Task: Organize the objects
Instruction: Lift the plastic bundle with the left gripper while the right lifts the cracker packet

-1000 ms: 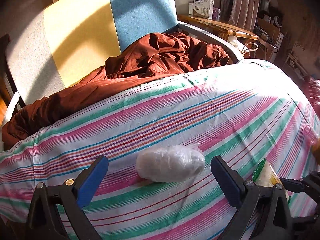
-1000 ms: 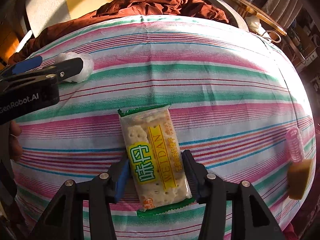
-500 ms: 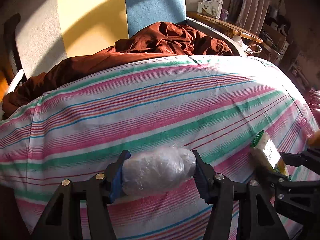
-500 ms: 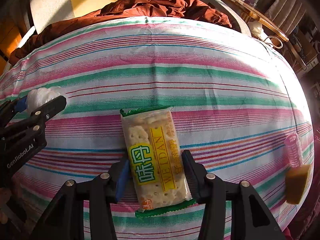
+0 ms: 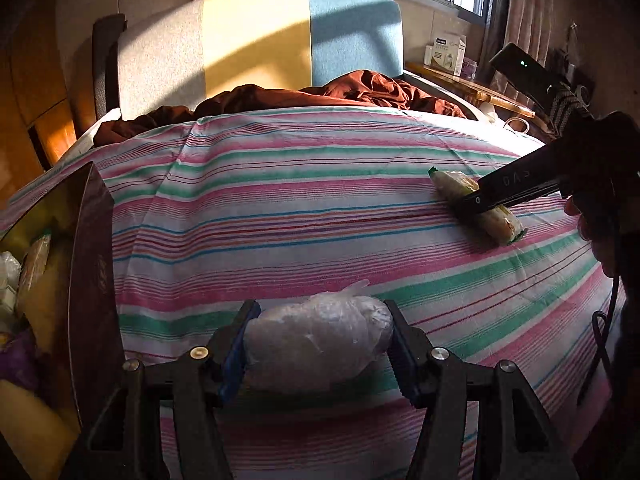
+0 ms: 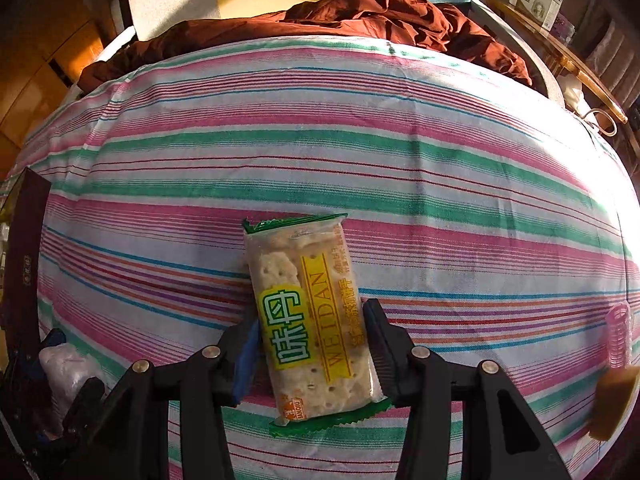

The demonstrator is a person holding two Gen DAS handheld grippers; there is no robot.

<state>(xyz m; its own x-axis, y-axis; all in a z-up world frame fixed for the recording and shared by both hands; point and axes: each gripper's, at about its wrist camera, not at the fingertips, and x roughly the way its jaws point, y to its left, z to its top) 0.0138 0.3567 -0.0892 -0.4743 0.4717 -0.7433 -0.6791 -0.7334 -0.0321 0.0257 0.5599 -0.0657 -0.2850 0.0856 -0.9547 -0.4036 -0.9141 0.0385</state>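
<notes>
In the left wrist view my left gripper [image 5: 318, 320] is shut on a white plastic-wrapped bundle [image 5: 320, 344], held just above the striped bedsheet [image 5: 320, 200]. A dark maroon box [image 5: 92, 264] with several packets inside stands close on its left. In the right wrist view my right gripper [image 6: 310, 320] is shut on a cracker packet [image 6: 308, 300] with green ends and a yellow label. The packet's far end pokes out beyond the fingers. The left wrist view shows that right gripper [image 5: 470, 200] and cracker packet [image 5: 500, 220] far to the right. The bundle [image 6: 60, 360] appears at the lower left of the right wrist view.
A rumpled brown blanket [image 5: 360, 92] lies against the grey, yellow and blue headboard [image 5: 256, 44]. A pink hair roller [image 6: 618, 336] and a tan block [image 6: 612, 404] lie at the bed's right edge. A side table [image 5: 480, 92] carries a white carton. A person's hand [image 5: 600, 240] holds the right gripper.
My left gripper closed on the white bundle, then carried it left until the maroon box came into view. The right gripper kept its hold on the cracker packet and shifted slightly.
</notes>
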